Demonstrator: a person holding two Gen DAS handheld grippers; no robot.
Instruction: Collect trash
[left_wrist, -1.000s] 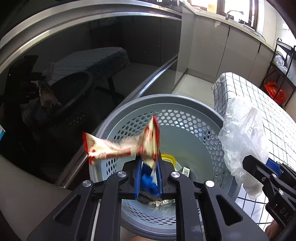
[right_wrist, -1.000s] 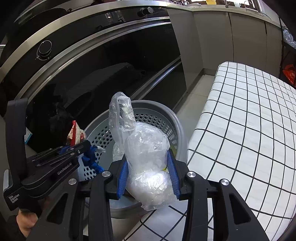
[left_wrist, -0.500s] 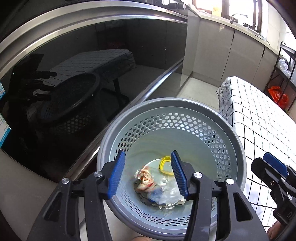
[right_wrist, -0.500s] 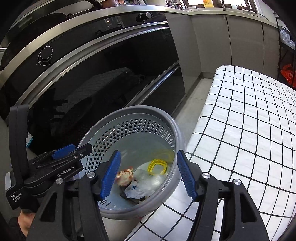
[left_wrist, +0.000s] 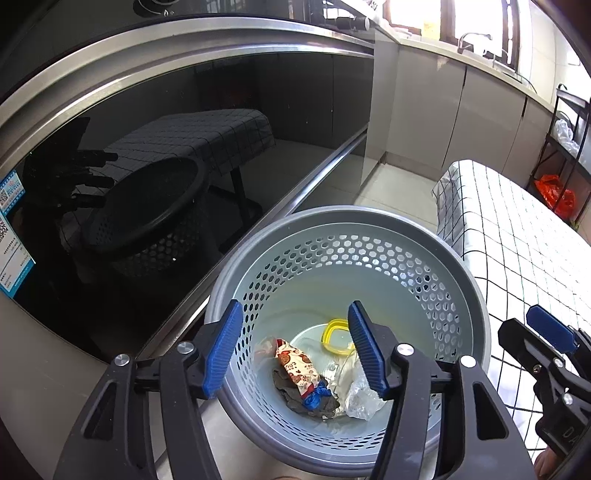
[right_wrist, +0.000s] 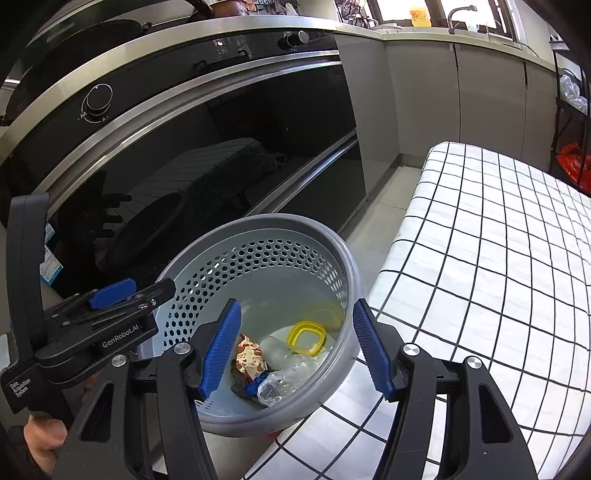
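Observation:
A grey perforated trash basket (left_wrist: 476, 291) (right_wrist: 347, 266) stands on the floor between the oven and the table. In it lie a red-and-white snack wrapper (left_wrist: 297, 369) (right_wrist: 251, 356), a clear plastic bag (left_wrist: 360, 397) (right_wrist: 280, 380), a yellow ring (left_wrist: 334, 334) (right_wrist: 306, 336) and dark and blue scraps (left_wrist: 314, 398). My left gripper (left_wrist: 295, 354) hangs open and empty above the basket; it also shows in the right wrist view (right_wrist: 147, 295). My right gripper (right_wrist: 297, 350) is open and empty above the basket's right rim; it also shows at the right edge of the left wrist view (left_wrist: 535, 339).
A black glass oven front (right_wrist: 221, 147) with a steel handle rail stands behind the basket. A table with a white checked cloth (right_wrist: 498, 277) (left_wrist: 517, 229) lies to the right, touching the basket. A rack with a red bag (left_wrist: 557, 195) stands far right.
One second ago the left gripper held the snack wrapper and the right held the plastic bag. Both opened, both items fell into the basket, and both grippers have since risen a little.

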